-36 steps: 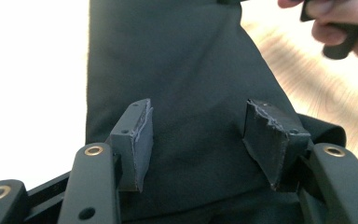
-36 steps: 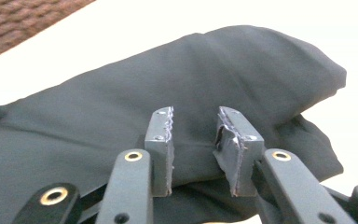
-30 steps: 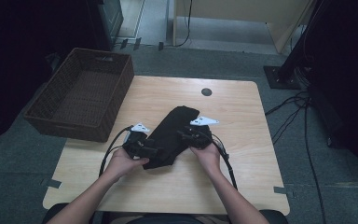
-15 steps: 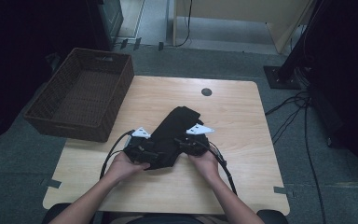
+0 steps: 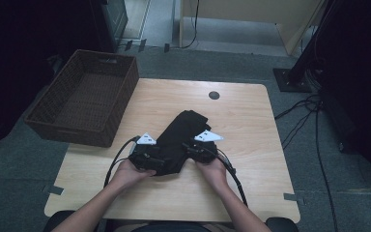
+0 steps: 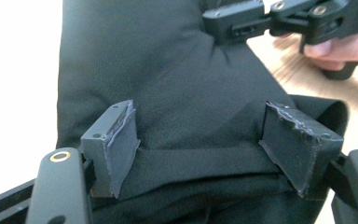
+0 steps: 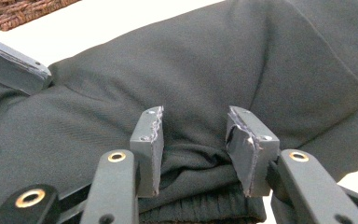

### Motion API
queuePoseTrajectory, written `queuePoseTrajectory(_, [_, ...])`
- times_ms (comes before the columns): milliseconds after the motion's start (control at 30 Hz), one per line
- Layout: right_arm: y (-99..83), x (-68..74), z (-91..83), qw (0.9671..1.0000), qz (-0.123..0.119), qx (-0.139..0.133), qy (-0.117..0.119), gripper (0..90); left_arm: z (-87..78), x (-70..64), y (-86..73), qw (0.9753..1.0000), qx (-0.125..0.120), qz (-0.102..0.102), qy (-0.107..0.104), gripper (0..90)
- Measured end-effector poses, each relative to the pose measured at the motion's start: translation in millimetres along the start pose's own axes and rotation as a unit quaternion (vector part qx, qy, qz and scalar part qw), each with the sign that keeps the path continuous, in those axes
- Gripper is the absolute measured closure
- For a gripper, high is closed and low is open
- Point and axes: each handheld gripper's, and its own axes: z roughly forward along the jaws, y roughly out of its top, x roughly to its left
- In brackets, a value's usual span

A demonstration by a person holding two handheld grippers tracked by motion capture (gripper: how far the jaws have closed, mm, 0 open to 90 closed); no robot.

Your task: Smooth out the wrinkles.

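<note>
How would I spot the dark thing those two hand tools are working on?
Start at the wooden table, with a brown wicker basket at its left edge. Near the table's front middle lies a folded black garment, between the left gripper and right gripper. It is the table's one soft, black cloth bundle.

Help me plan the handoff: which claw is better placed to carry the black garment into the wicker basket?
Left. The left claw sits on the side of the black garment nearer the wicker basket, open around a fold. The right claw is farther away.
</note>
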Motion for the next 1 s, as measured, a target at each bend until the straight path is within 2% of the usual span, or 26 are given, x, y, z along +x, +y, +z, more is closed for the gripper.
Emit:
queuePoseTrajectory(33, [0.1, -0.2, -0.3, 1.0, 0.001, 0.0, 0.001, 56.1, -4.7, 2.3, 4.5, 0.9999, 0.003, -0.008, -0.012, 26.6])
queuePoseTrajectory(100, [0.9, -1.9, -1.1, 1.0, 0.006, 0.0, 0.005, 54.6, -8.7, 3.4, 8.1, 0.9997, 0.002, -0.014, -0.018, 26.4])
queuePoseTrajectory(167, [2.3, -2.9, -2.3, 0.9999, 0.01, 0.001, 0.007, 51.7, -15.7, 5.4, 15.0, 0.9997, 0.003, -0.011, -0.022, 26.4])
queuePoseTrajectory(367, [7.2, -5.7, -9.2, 0.9996, 0.025, 0.0, 0.012, 45.4, -21.5, 8.7, 25.8, 0.9993, 0.007, -0.014, -0.035, 25.9])
queuePoseTrajectory(467, [9.9, -5.3, -12.2, 0.9997, 0.022, 0.0, 0.012, 44.1, -25.3, 10.2, 32.3, 0.9994, 0.006, -0.01, -0.031, 25.9])
queuePoseTrajectory(600, [15.2, -2.6, -15.9, 0.9995, 0.024, -0.008, 0.016, 43.6, -28.8, 16.4, 40.9, 0.9996, 0.003, -0.014, -0.026, 26.1])
queuePoseTrajectory(733, [21.6, 4.7, -17.5, 0.9996, 0.016, -0.008, 0.023, 43.3, -31.3, 23.1, 46.7, 0.9995, 0.0, -0.022, -0.022, 26.6])
queuePoseTrajectory(867, [29.0, 13.1, -15.7, 0.9994, 0.007, -0.015, 0.03, 42.5, -34.9, 30.8, 50.0, 0.9995, 0.0, -0.027, -0.014, 27.2])
queuePoseTrajectory(1000, [26.5, 14.5, -9.5, 0.9996, 0.001, -0.006, 0.028, 41.4, -37.8, 34.8, 53.6, 0.9995, -0.005, -0.029, -0.009, 27.3])
